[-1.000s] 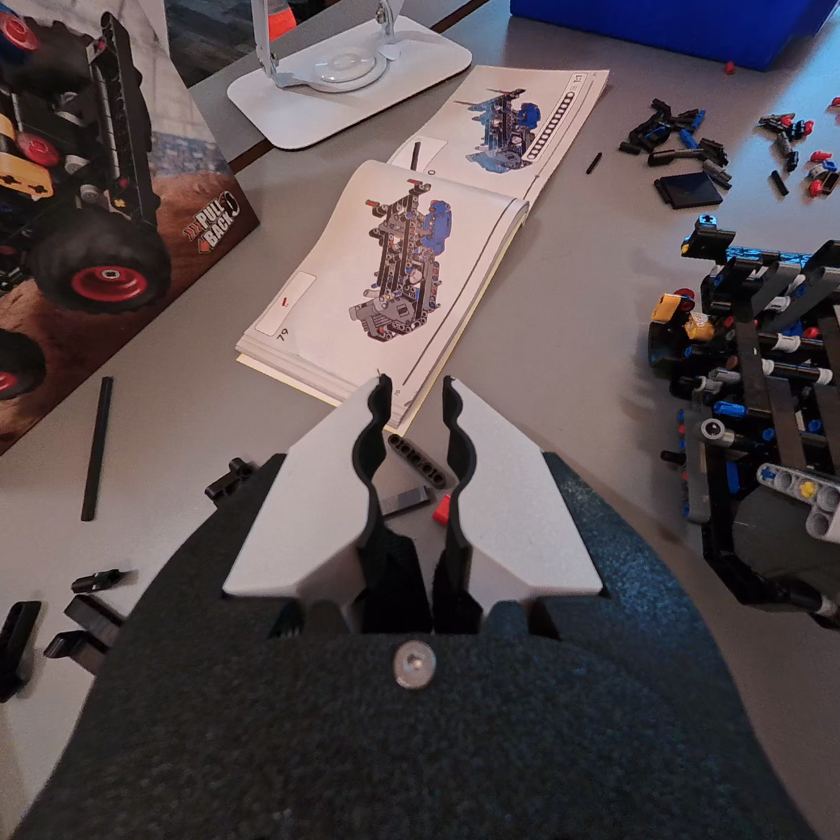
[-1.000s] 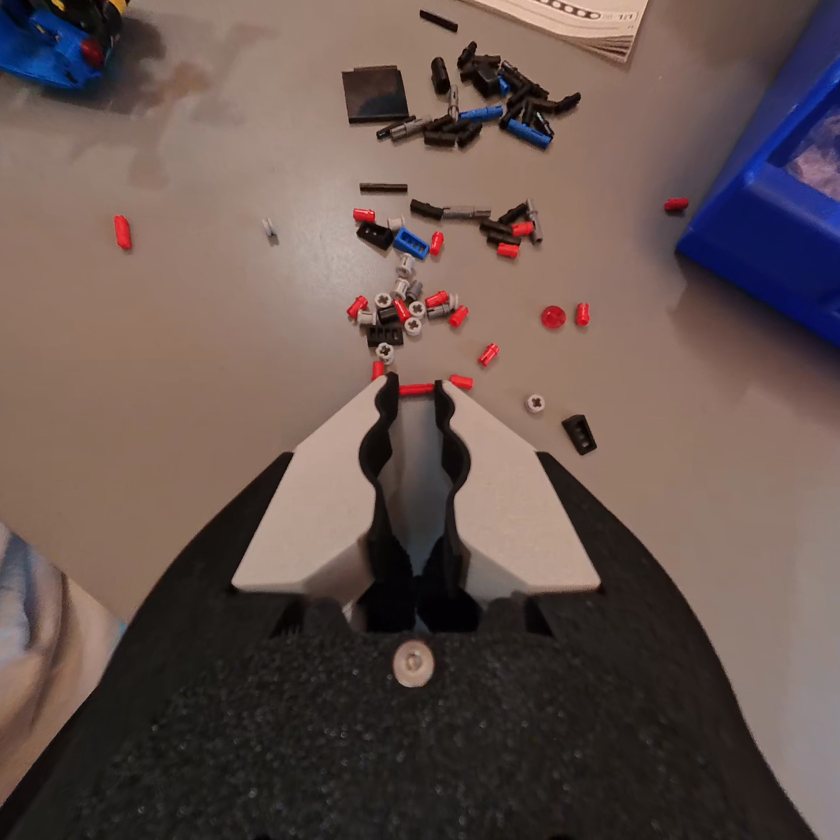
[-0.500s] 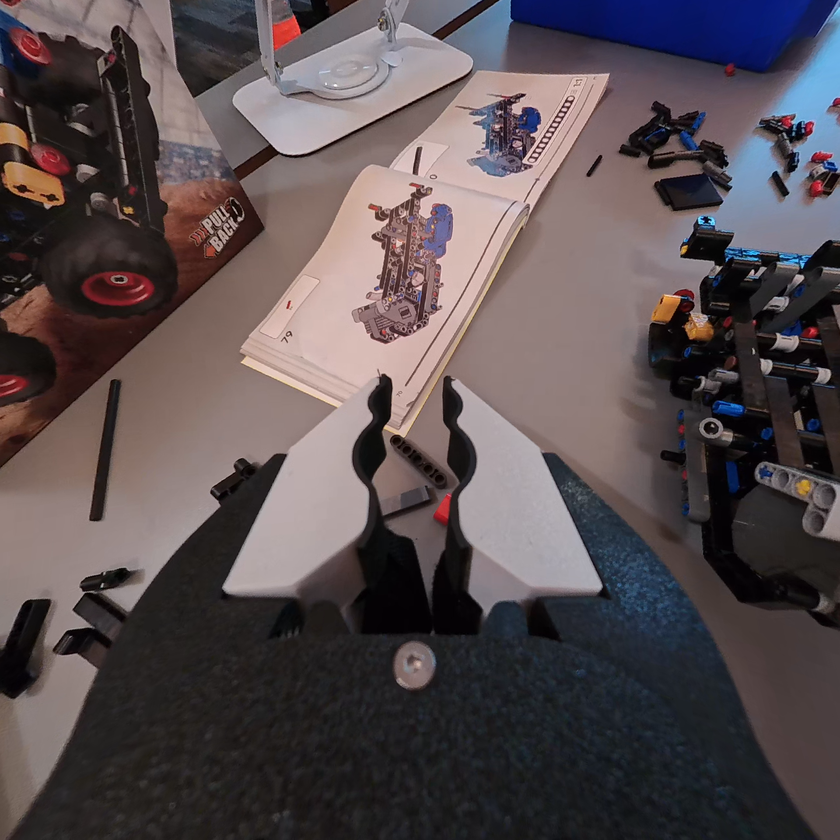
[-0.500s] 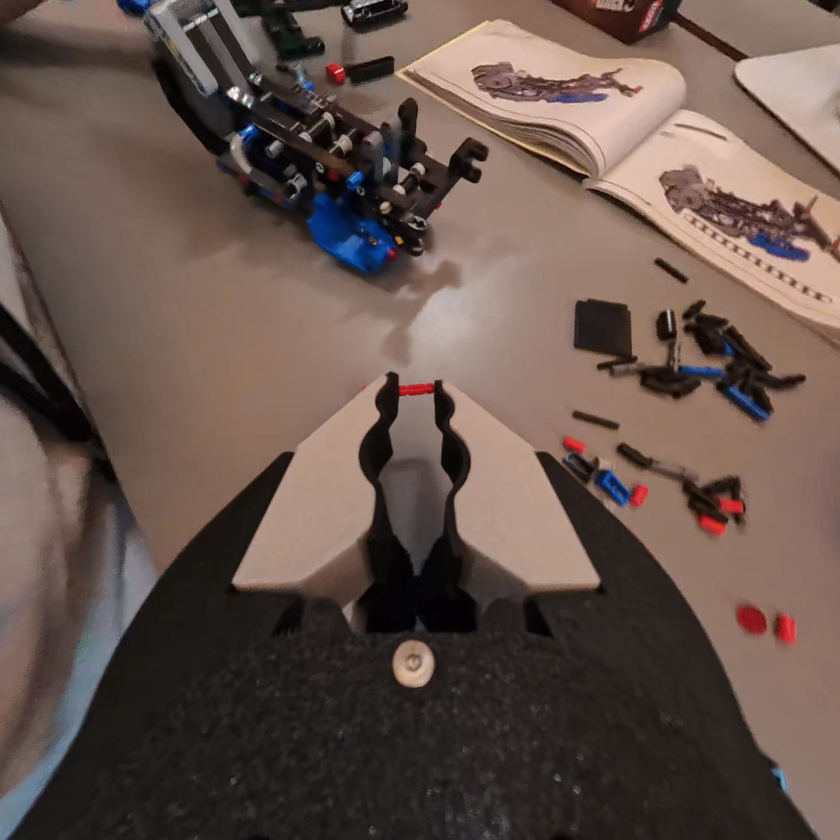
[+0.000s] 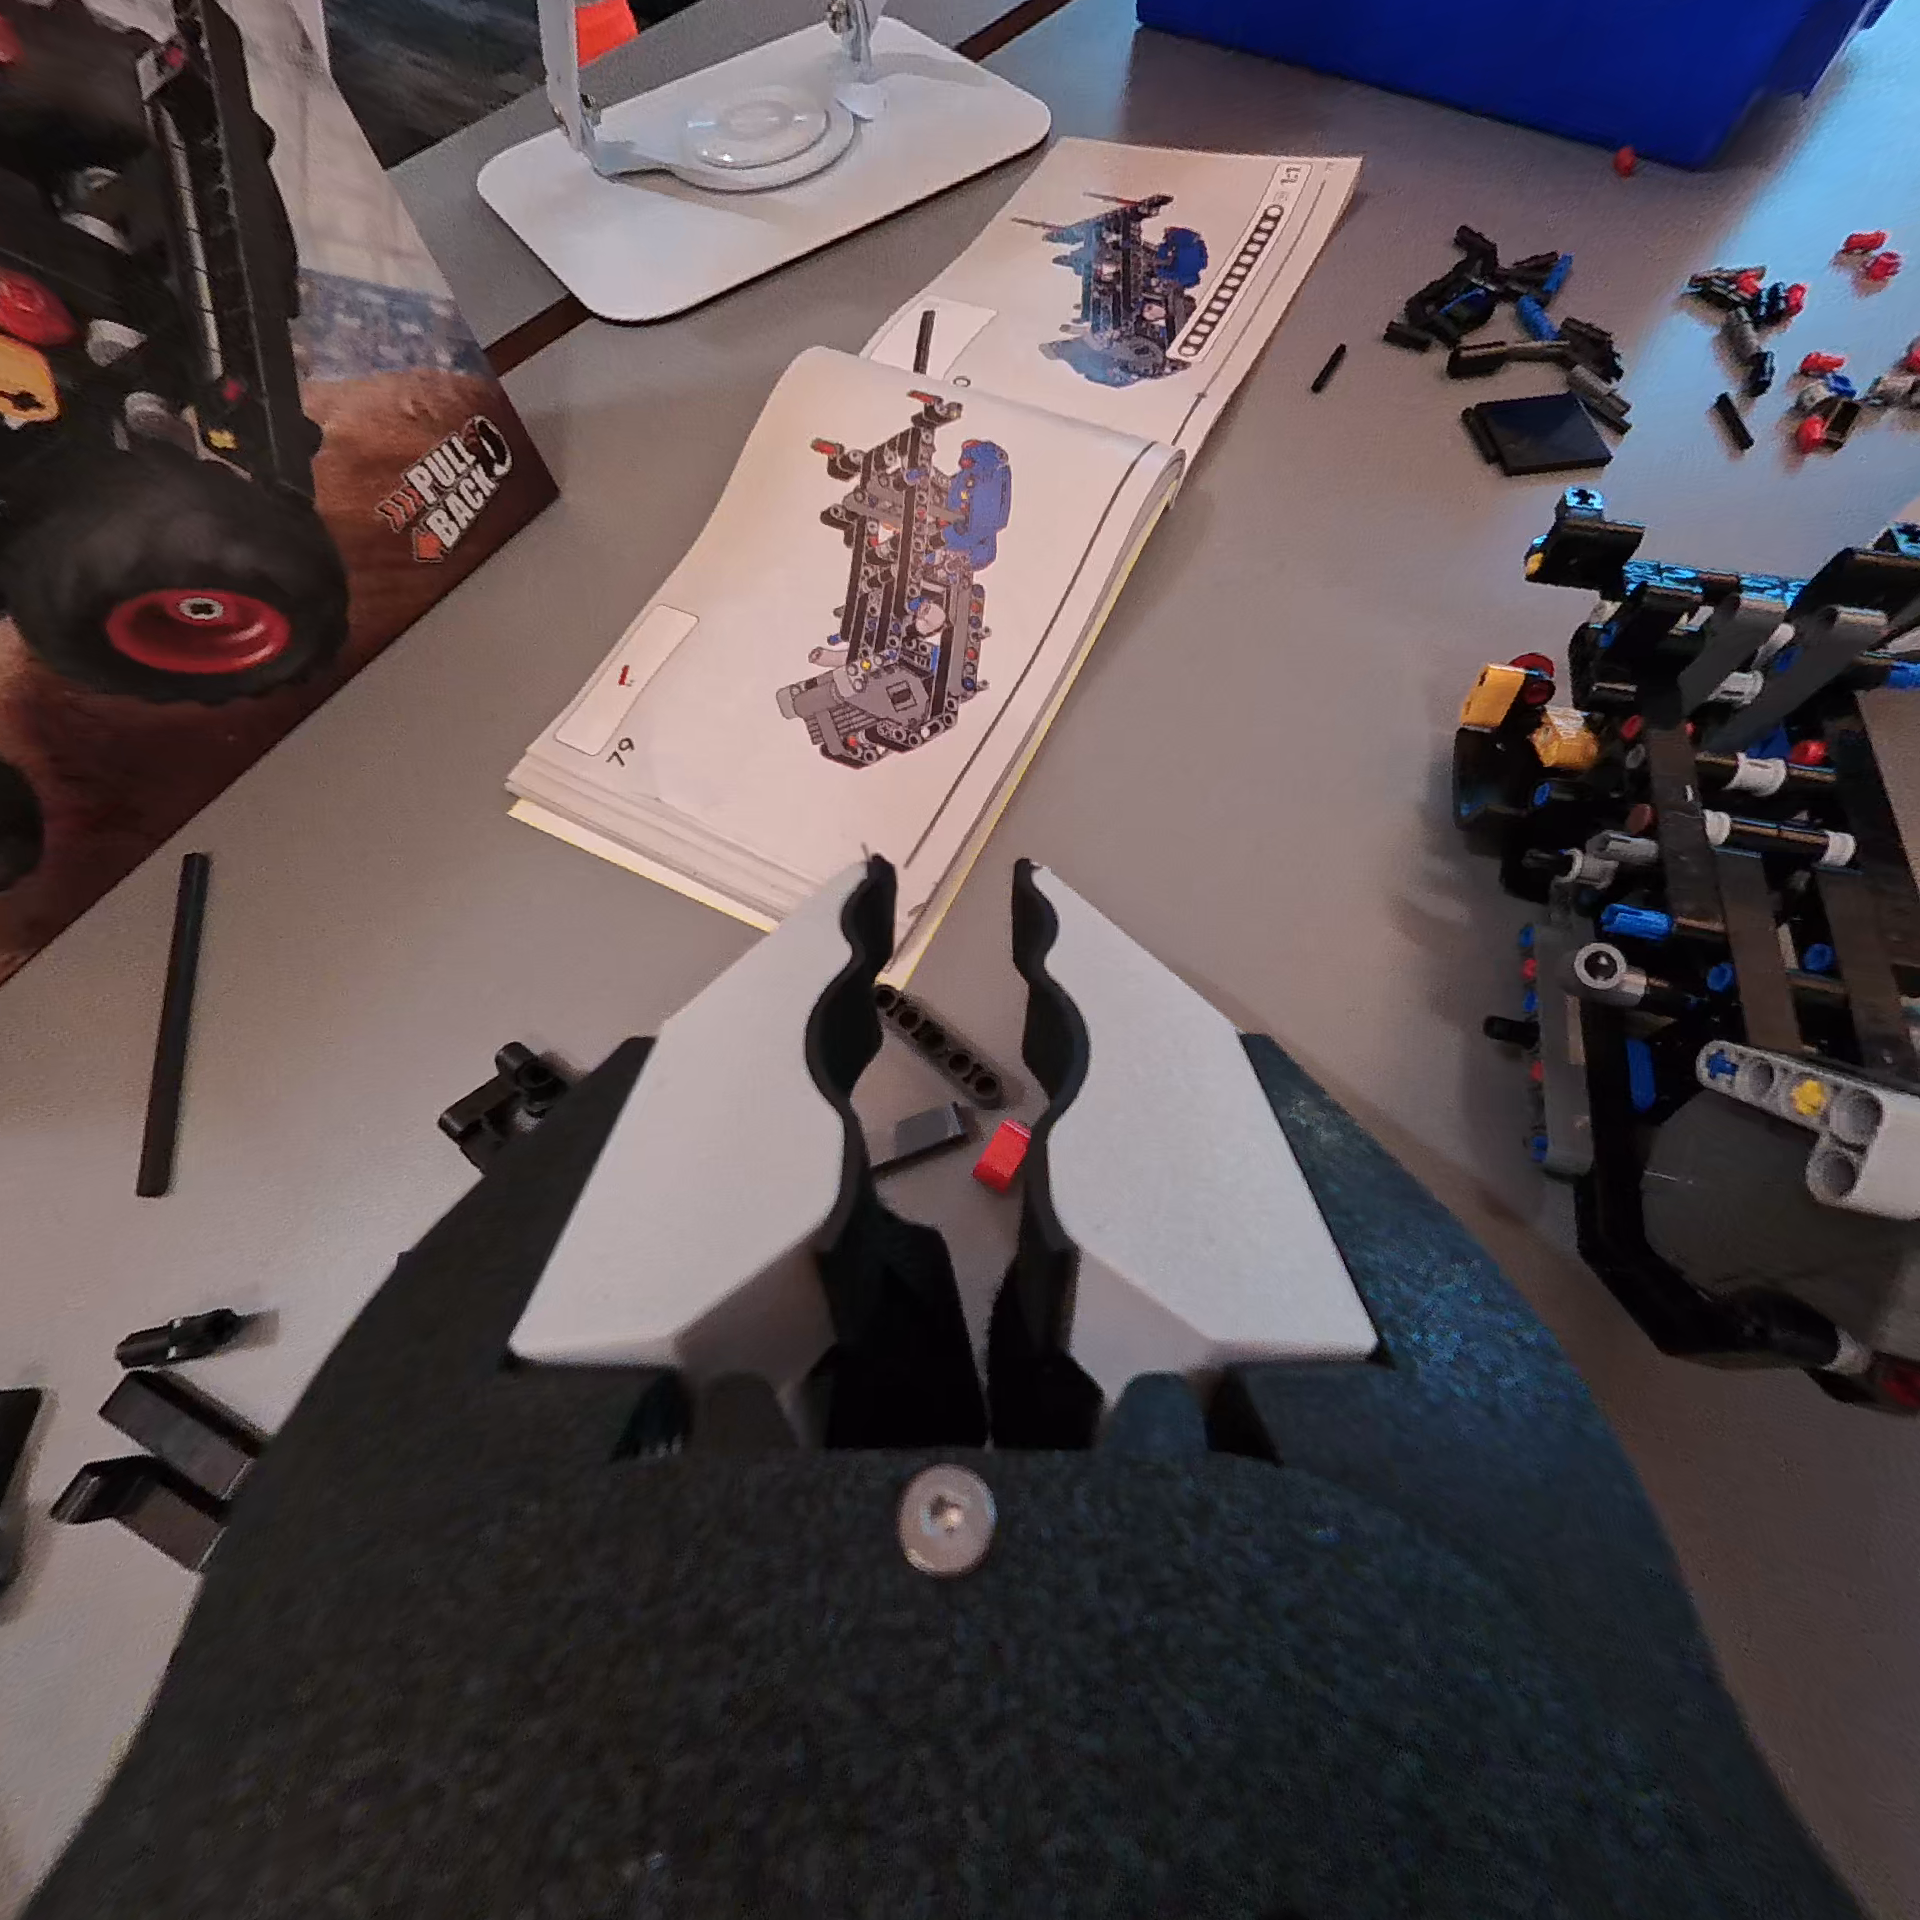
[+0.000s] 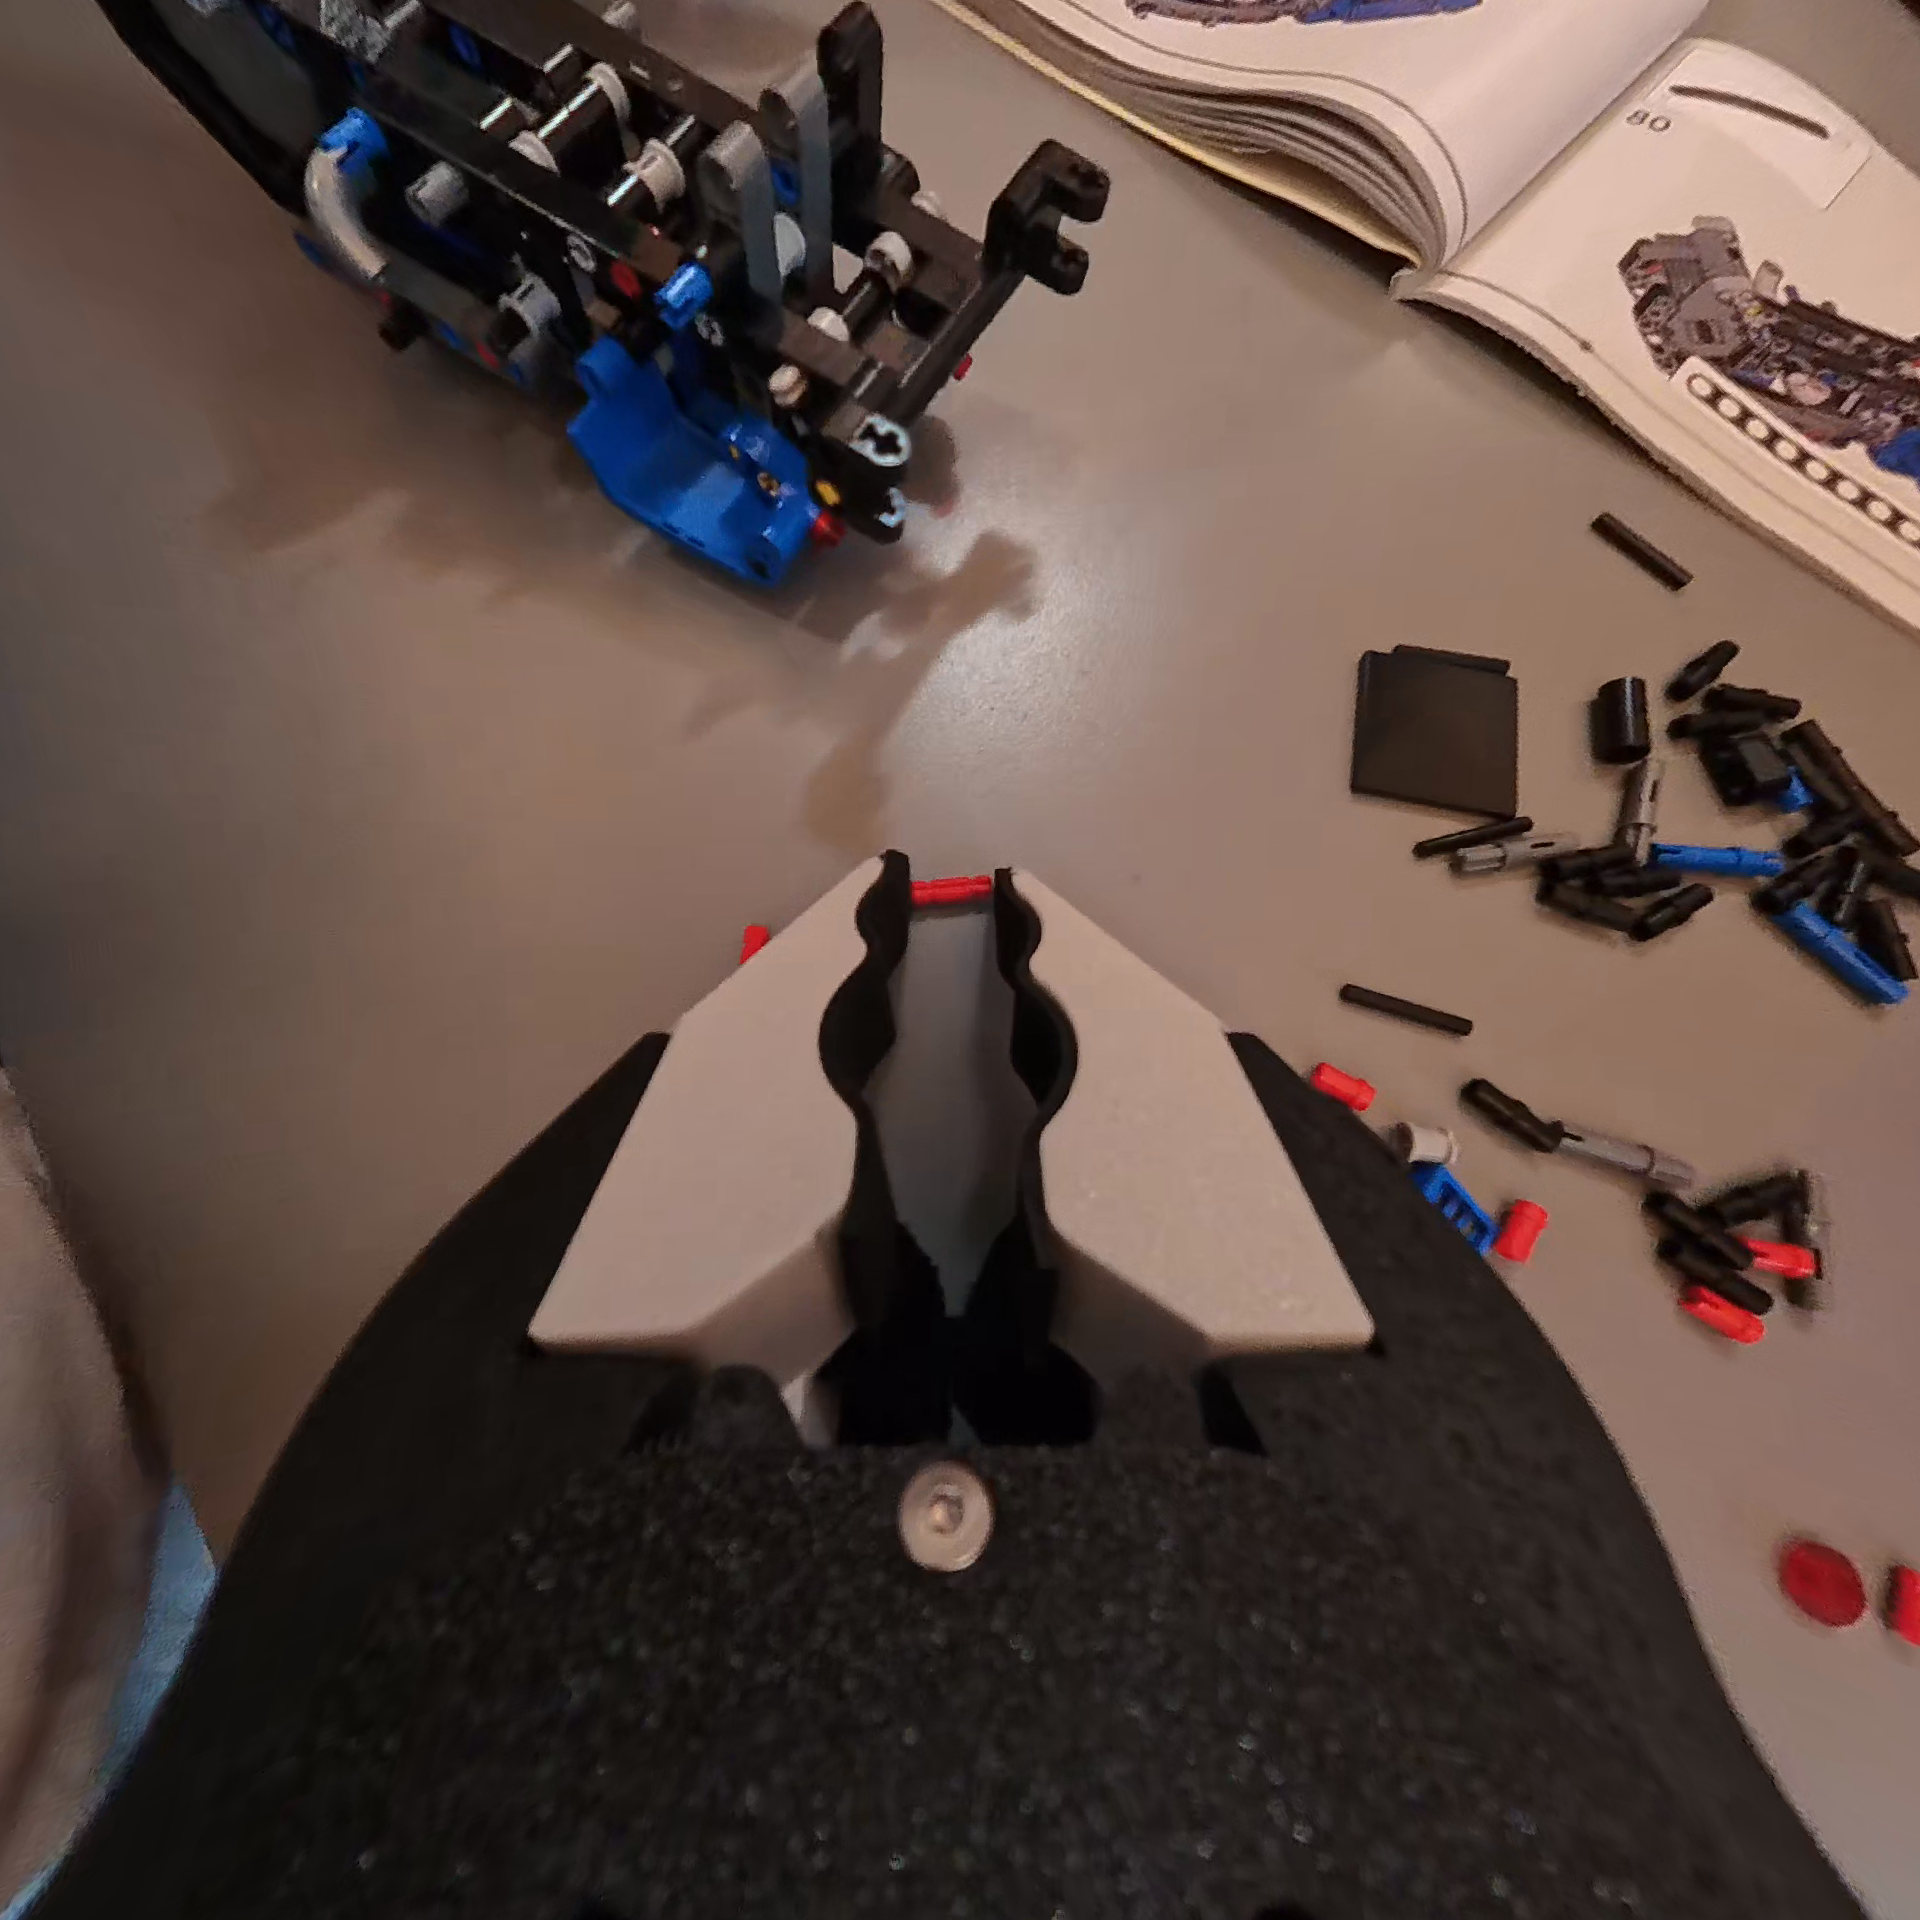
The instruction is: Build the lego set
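Swung further toward the model since half a second ago, the right gripper (image 6: 951, 883) now sees that black-and-blue build (image 6: 665, 301) large at 11 o'clock, where it was smaller and farther off before; its jaws stay clamped on a short red pin (image 6: 951, 889) held crosswise at the tips. One end of the pin pokes out past the left finger. Loose pins (image 6: 1704, 852) (black, blue, a few red) lie scattered at 2 to 3 o'clock on the grey table (image 6: 416, 779), with a black tile (image 6: 1436, 738) just beside them and the open booklet (image 6: 1507, 208) at 1 o'clock.

By contrast the left gripper (image 5: 945, 883) has barely shifted; its jaws stand apart with nothing between them. Below them on the table lie a red piece (image 5: 1001, 1153), a dark grey piece (image 5: 932, 1127) and a black beam (image 5: 940, 1044). Near its tips, at 12 o'clock, is the booklet (image 5: 831, 623). Further off sit the model (image 5: 1745, 883) at 3 o'clock, the box (image 5: 187, 436) at 10 o'clock, a black axle (image 5: 174, 1023) at 9 o'clock and a white stand (image 5: 769, 156) beyond the booklet.
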### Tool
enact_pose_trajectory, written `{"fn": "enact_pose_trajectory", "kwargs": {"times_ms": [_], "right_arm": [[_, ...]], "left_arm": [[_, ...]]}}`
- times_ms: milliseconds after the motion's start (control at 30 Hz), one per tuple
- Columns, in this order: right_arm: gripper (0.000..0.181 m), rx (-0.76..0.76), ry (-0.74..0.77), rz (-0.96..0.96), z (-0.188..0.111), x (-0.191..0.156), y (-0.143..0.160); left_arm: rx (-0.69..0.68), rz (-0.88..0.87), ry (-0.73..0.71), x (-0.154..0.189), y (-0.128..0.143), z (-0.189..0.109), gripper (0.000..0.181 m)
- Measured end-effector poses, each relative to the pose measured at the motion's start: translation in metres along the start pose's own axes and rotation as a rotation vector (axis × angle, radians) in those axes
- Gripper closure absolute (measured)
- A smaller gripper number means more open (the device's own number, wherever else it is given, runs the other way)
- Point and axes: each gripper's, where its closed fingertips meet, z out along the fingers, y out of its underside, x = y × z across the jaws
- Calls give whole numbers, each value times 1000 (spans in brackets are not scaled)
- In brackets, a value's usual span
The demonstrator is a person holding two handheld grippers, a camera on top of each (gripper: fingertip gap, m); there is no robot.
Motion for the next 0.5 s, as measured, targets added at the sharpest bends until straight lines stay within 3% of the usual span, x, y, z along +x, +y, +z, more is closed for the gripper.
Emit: {"fn": "enact_pose_trajectory", "kwargs": {"times_ms": [67, 333, 500], "right_arm": [[156, 2, -14, 20, 0, 0, 0], [157, 172, 85, 76, -20, 24, -23], [157, 176, 116, 88, -32, 27, -26]], "left_arm": [[-2, 1, 3, 0, 1, 0, 161], [-14, 4, -12, -5, 4, 1, 161], [-25, 49, -43, -5, 5, 2, 161]]}}
